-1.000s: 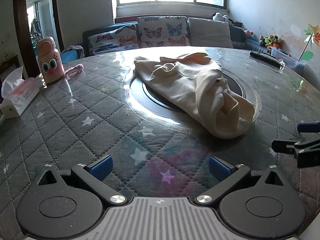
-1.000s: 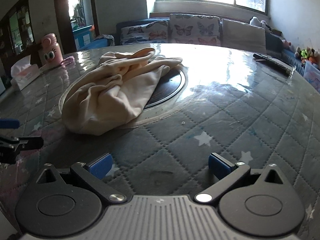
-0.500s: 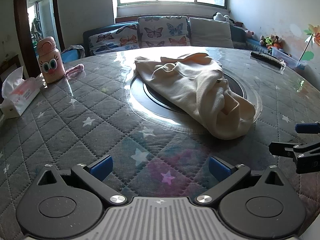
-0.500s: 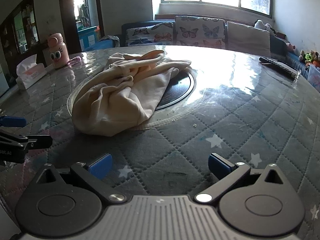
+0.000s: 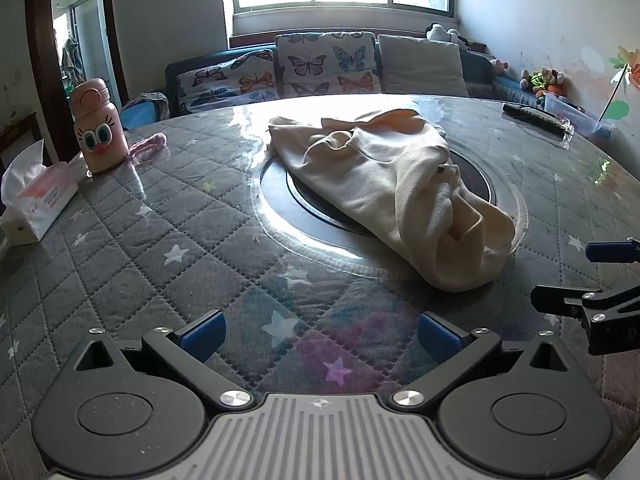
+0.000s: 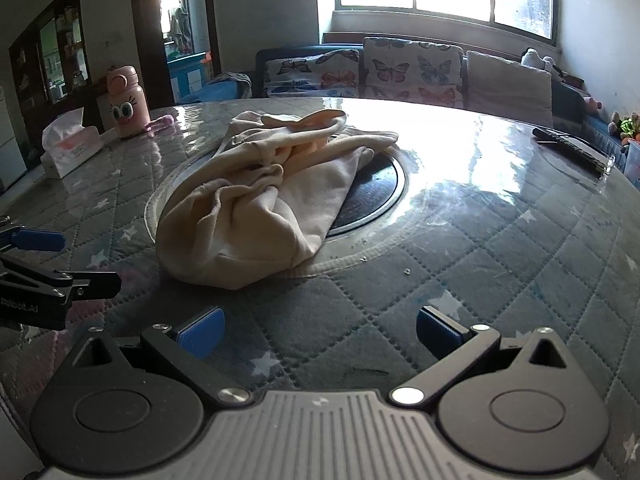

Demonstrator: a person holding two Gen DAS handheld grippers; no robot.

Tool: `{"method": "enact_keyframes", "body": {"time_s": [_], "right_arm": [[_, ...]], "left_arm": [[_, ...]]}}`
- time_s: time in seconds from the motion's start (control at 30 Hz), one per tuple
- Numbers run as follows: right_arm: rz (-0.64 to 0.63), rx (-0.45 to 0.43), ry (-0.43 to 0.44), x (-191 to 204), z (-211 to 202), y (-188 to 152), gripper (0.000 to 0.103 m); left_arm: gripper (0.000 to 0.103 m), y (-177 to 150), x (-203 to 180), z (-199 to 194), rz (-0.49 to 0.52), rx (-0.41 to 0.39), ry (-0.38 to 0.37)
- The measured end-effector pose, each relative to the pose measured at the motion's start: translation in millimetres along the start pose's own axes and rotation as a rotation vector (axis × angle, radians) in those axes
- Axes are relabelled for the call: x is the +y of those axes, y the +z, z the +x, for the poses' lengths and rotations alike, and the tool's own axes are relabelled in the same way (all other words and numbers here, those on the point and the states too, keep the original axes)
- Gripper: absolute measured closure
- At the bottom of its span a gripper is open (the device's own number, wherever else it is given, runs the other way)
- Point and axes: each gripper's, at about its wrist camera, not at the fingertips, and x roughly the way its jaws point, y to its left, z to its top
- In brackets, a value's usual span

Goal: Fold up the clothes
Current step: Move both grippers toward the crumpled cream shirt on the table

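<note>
A crumpled cream garment (image 5: 392, 188) lies in a heap over the dark round inset in the middle of the quilted round table (image 5: 160, 240). It also shows in the right wrist view (image 6: 272, 204). My left gripper (image 5: 320, 332) is open and empty, low over the table's near edge, short of the garment. My right gripper (image 6: 318, 330) is open and empty, also short of the garment. Each gripper's tips show at the edge of the other's view: the right one (image 5: 588, 280) and the left one (image 6: 60, 260).
A pink cartoon bottle (image 5: 98, 128) and a tissue box (image 5: 38, 204) stand at the table's left. A pink cloth strip (image 5: 150, 146) lies by the bottle. A dark remote in a clear holder (image 5: 536, 118) lies far right. A sofa with butterfly cushions (image 5: 328, 66) is behind.
Both grippers have moved a little forward and inward toward the garment; it sits larger and more central in the right wrist view. The garment has not moved. Both stay open.
</note>
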Motion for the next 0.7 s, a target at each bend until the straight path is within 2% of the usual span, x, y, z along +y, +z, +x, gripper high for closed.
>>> {"method": "enact_keyframes", "body": {"time_s": [0.37,0.6,0.7], "right_arm": [[-0.013,0.006,0.005,1,6,9,0.000],[-0.005,0.013,0.009,-6,12,18,0.000],[-0.001,0.015,0.011,-8,15,22,0.000]], "left_arm": [[0.000,16,6,3,0.009,-0.018,0.010],[0.000,40,7,4,0.027,-0.051,0.019],[0.000,54,3,4,0.039,-0.071,-0.002]]}}
